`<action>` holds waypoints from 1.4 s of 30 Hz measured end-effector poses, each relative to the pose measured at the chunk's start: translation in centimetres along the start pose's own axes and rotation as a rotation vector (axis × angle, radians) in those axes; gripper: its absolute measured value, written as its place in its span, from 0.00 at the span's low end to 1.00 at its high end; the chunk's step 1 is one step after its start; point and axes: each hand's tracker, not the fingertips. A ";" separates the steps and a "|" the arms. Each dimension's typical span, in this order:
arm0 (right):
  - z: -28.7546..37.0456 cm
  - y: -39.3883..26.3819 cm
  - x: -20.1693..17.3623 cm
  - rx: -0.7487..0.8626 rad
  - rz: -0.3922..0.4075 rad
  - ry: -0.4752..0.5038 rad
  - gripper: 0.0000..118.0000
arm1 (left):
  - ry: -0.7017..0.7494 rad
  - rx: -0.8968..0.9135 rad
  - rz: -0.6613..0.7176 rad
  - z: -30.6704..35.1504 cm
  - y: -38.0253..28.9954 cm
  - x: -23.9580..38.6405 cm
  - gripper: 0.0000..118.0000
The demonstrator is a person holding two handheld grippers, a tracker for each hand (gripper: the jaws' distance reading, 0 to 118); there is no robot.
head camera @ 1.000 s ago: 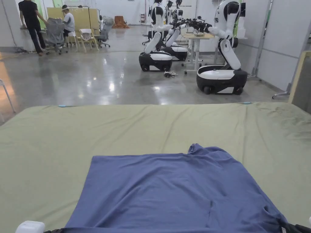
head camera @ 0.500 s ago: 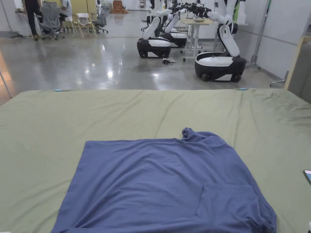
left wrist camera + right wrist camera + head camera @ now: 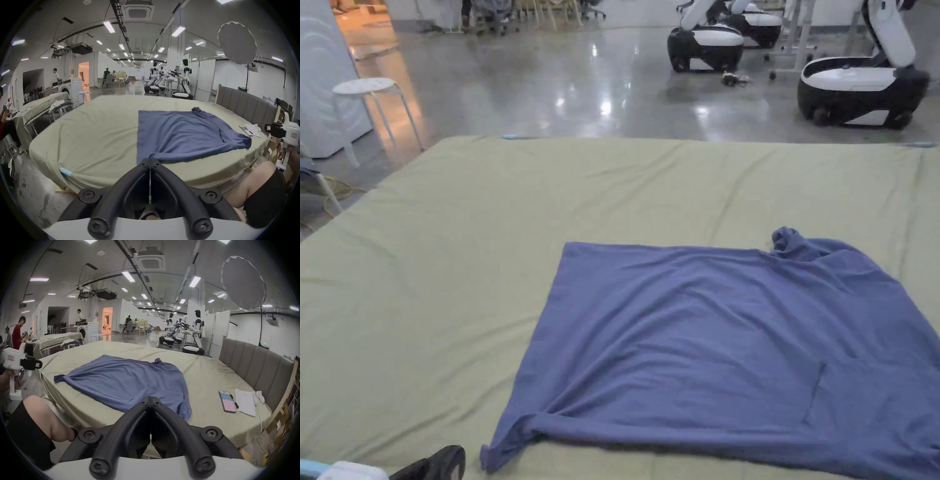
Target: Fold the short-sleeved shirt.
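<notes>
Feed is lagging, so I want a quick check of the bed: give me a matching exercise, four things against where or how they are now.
1. blue shirt
2. phone
3. left gripper
4. white stool

a. standing on the floor beyond the bed
b. jaws closed, at the shirt's near corner
c. spread flat on the green sheet
d. lying beside papers near the headboard

1-c, 2-d, 3-b, 4-a

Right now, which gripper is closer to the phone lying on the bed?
Right. The right gripper sits just off the bed, with the phone a little to its right. The left gripper is across the blue shirt, by its opposite corner.
</notes>
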 end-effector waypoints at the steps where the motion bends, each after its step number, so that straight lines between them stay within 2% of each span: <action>1: -0.2 0.0 -0.1 0.002 -0.002 -0.001 0.00 | 0.015 -0.005 0.017 -1.6 -0.4 -0.3 0.41; 2: -0.5 0.1 0.0 -0.002 -0.004 0.004 0.00 | 0.016 -0.050 0.052 -3.2 -0.5 -0.5 0.71; 3: -0.6 0.1 -0.4 -0.008 -0.007 0.008 0.00 | 0.010 -0.101 0.064 -4.6 -0.5 -0.8 0.94; 5: -1.0 0.0 -0.5 -0.022 -0.009 0.005 0.00 | -0.006 -0.138 0.076 -7.4 -1.2 -1.3 0.94; 10: -1.3 -0.1 -0.7 -0.038 -0.011 -0.001 0.00 | 0.018 -0.182 -0.028 -11.7 -2.0 -1.4 0.94; 11: -1.5 -0.1 -0.7 -0.042 -0.012 -0.004 0.00 | 0.012 -0.198 -0.038 -12.3 -2.1 -1.6 0.89; 12: -1.5 -0.2 -0.7 -0.049 -0.012 -0.005 0.00 | 0.006 -0.230 -0.040 -12.7 -2.1 -1.7 0.67; 13: -1.7 -0.3 -0.7 -0.054 -0.009 -0.010 0.00 | 0.017 -0.233 -0.042 -13.0 -2.4 -1.9 0.32; 14: -1.8 -0.4 -0.7 -0.058 -0.008 -0.011 0.00 | 0.054 -0.200 -0.066 -12.7 -2.5 -1.7 0.16; 15: -1.8 -0.4 -0.6 -0.059 -0.010 -0.010 0.00 | 0.059 -0.165 -0.076 -12.3 -2.2 -1.5 0.06; 20: -2.3 -1.4 -0.5 -0.079 -0.017 -0.019 0.00 | 0.028 -0.119 -0.035 -10.6 -1.2 -1.2 0.04; 23: -3.3 -2.1 -0.2 -0.082 0.005 -0.122 0.01 | 0.023 -0.118 -0.048 -10.3 -0.9 -1.3 0.04; 24: -3.6 -2.4 0.2 -0.071 -0.012 -0.130 0.18 | 0.021 -0.117 -0.046 -10.3 -0.7 -1.4 0.04; 26: -4.8 -2.9 1.3 -0.069 -0.049 -0.110 0.91 | 0.020 -0.113 -0.039 -10.1 -0.6 -1.5 0.04; 27: -5.8 -3.1 1.7 -0.120 -0.065 -0.113 0.99 | 0.019 -0.113 -0.034 -10.1 -0.5 -1.5 0.04; 28: -6.8 -3.9 3.1 -0.154 -0.083 -0.148 0.97 | 0.021 -0.115 -0.030 -10.1 -0.3 -1.3 0.04; 30: -7.4 -4.1 4.0 -0.172 -0.082 -0.122 0.97 | 0.024 -0.115 -0.027 -10.0 -0.1 -1.0 0.04; 31: -8.0 -4.2 4.3 -0.205 -0.054 -0.139 0.93 | 0.023 -0.118 -0.023 -10.1 0.1 -1.0 0.04; 32: -9.9 -5.8 4.9 -0.220 -0.032 -0.150 0.82 | 0.021 -0.120 -0.021 -10.1 0.2 -0.9 0.04; 34: -11.0 -6.7 5.4 -0.252 -0.033 -0.121 0.18 | 0.021 -0.124 -0.021 -10.1 -0.1 -1.0 0.04; 35: -11.5 -6.7 5.4 -0.288 -0.038 -0.105 0.06 | 0.021 -0.131 -0.024 -10.2 -0.1 -1.0 0.04; 37: -12.3 -7.1 5.6 -0.349 -0.044 -0.135 0.05 | 0.019 -0.147 -0.035 -10.4 -0.4 -1.2 0.04; 39: -12.2 -7.4 5.9 -0.337 -0.062 -0.046 0.05 | 0.016 -0.161 -0.050 -10.5 -0.2 -1.3 0.04; 42: -11.3 -6.3 5.9 -0.311 -0.072 -0.049 0.05 | 0.007 -0.172 -0.050 -10.5 0.4 -1.5 0.04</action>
